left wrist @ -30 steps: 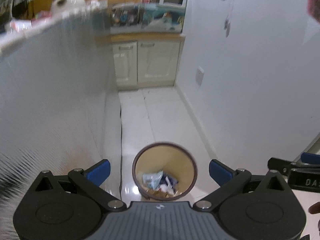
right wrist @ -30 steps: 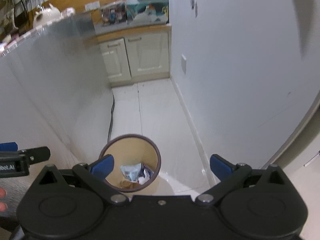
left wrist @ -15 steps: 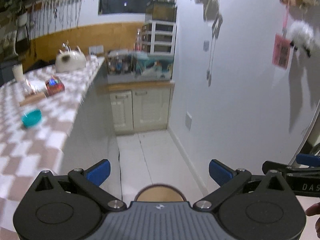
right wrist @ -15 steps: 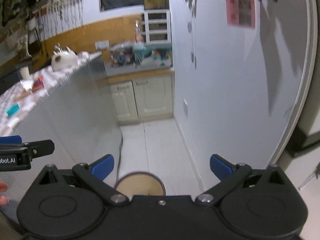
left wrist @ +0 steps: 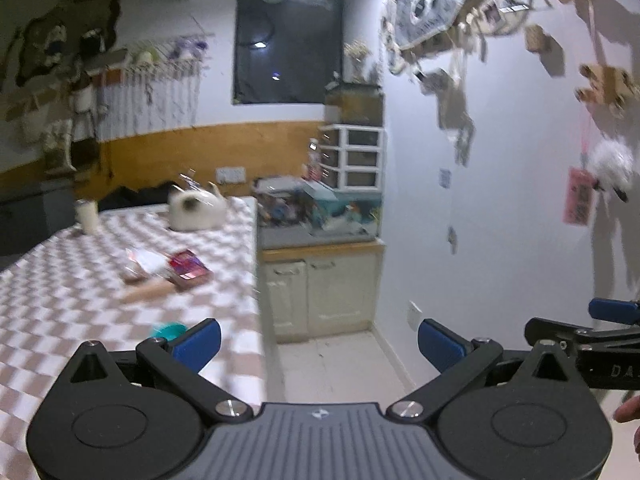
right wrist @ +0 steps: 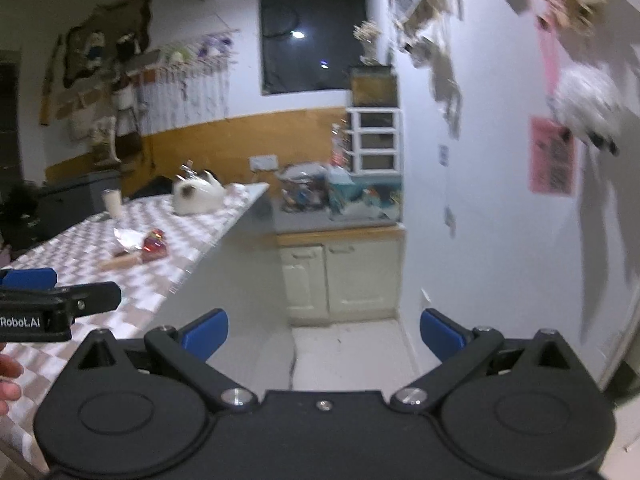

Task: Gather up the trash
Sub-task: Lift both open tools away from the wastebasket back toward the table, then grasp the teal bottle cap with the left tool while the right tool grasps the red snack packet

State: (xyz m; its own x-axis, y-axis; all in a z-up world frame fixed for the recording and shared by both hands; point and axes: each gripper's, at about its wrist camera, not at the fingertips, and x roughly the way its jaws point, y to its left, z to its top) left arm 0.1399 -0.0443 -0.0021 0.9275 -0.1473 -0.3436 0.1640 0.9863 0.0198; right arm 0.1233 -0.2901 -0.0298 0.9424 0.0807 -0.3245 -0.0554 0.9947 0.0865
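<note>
Two empty grippers are hanging level beside the checkered table [left wrist: 60, 312].

Both the left gripper [left wrist: 319, 338] and the right gripper [right wrist: 324, 330] are showing their blue fingers spread wide, gripping nothing. Trash is lying on the tabletop: a red wrapper [left wrist: 188, 269], crumpled paper [left wrist: 146, 260] and a teal piece [left wrist: 168, 330], just past the left fingertip.

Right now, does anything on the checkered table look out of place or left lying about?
Yes. Loose litter sits mid-table on the checkered tablecloth: a crumpled white wrapper, a shiny red packet and a tan stick-like piece lying askew. A small teal dish sits alone nearer the edge. Blur hides finer detail.
</note>
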